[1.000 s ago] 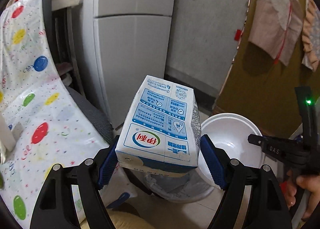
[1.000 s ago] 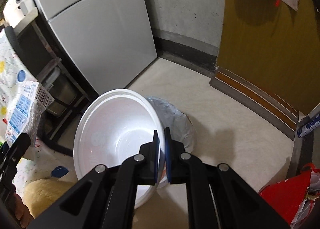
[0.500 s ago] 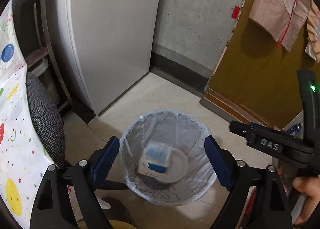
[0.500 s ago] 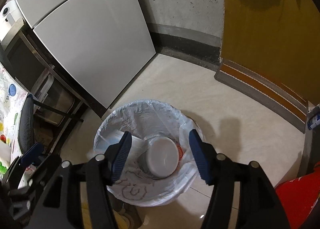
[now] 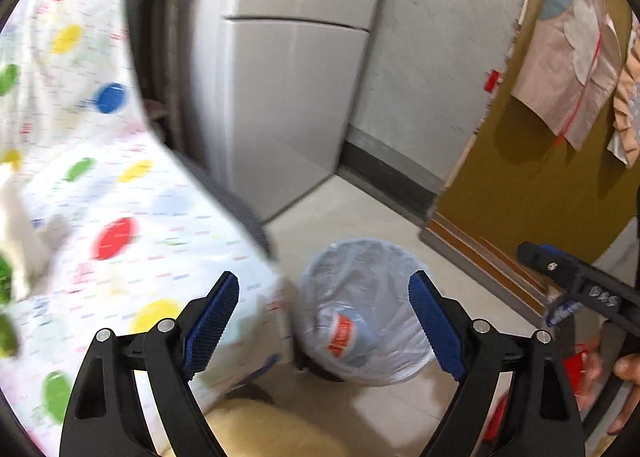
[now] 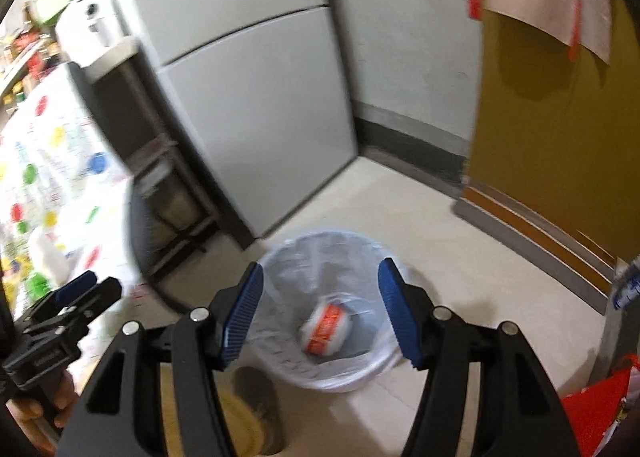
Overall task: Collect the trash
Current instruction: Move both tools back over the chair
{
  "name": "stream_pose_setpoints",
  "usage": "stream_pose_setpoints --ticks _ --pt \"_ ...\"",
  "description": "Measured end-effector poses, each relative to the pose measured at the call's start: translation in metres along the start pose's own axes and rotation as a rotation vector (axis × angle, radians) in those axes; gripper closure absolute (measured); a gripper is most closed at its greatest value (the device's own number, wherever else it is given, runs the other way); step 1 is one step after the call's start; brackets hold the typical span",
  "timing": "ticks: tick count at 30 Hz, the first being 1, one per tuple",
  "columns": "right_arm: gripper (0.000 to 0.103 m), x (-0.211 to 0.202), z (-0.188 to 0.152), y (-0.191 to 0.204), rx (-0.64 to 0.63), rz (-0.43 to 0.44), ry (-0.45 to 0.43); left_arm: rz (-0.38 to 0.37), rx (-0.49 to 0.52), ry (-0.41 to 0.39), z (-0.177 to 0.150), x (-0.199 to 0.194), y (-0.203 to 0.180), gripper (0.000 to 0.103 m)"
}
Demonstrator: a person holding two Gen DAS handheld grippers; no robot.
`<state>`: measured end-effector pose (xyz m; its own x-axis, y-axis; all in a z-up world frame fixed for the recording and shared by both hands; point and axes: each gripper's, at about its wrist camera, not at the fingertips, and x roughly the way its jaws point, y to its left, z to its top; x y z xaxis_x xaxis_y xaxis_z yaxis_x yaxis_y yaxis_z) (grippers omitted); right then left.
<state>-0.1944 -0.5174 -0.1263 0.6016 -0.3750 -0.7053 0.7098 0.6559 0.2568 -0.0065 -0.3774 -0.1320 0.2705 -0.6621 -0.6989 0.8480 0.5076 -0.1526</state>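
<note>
A round trash bin lined with a clear plastic bag (image 6: 280, 277) stands on the floor, also in the left wrist view (image 5: 360, 269). Inside it lies a white container with an orange band (image 6: 326, 331), seen through the bag from the left (image 5: 340, 335). My right gripper (image 6: 320, 311) is open and empty above the bin. My left gripper (image 5: 324, 325) is open and empty, above the bin's left side and the table edge. Each gripper shows in the other's view: the right one (image 5: 576, 281), the left one (image 6: 76, 297).
A table with a dotted cloth (image 5: 100, 197) is at the left, with a black chair (image 6: 140, 249) beside it. A grey fridge (image 6: 248, 97) stands behind the bin. A mustard door (image 6: 560, 117) is at the right, a red bag (image 6: 592, 413) at lower right.
Both views have tilted up and away from the bin; the left gripper has swung left towards the table. Both grippers stay open and empty. A second ago they held the milk carton and white bowl.
</note>
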Motion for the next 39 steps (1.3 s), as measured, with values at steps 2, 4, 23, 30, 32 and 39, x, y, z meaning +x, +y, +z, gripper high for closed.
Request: stream_pose_setpoints --ticks 2,4,23,30,32,39 --pt "0.044 -0.014 0.000 0.024 -0.060 0.010 -0.027 0.030 -0.013 -0.021 -0.004 -0.021 0.013 0.016" --pt "0.044 -0.024 -0.001 0.047 -0.111 0.038 -0.042 0.077 -0.036 -0.044 -0.010 -0.045 0.031 0.016" --pt "0.035 0.000 -0.036 0.270 -0.494 0.359 0.064 0.539 -0.408 -0.083 -0.108 -0.205 0.231 0.016" --pt "0.035 0.039 -0.043 0.311 -0.564 0.393 0.137 0.622 -0.472 -0.054 -0.116 -0.217 0.270 0.016" --pt "0.035 0.046 -0.041 0.321 -0.579 0.398 0.143 0.630 -0.474 -0.046 -0.117 -0.216 0.273 0.016" --pt "0.042 0.067 -0.022 0.352 -0.596 0.427 0.111 0.630 -0.474 -0.029 -0.108 -0.207 0.283 0.016"
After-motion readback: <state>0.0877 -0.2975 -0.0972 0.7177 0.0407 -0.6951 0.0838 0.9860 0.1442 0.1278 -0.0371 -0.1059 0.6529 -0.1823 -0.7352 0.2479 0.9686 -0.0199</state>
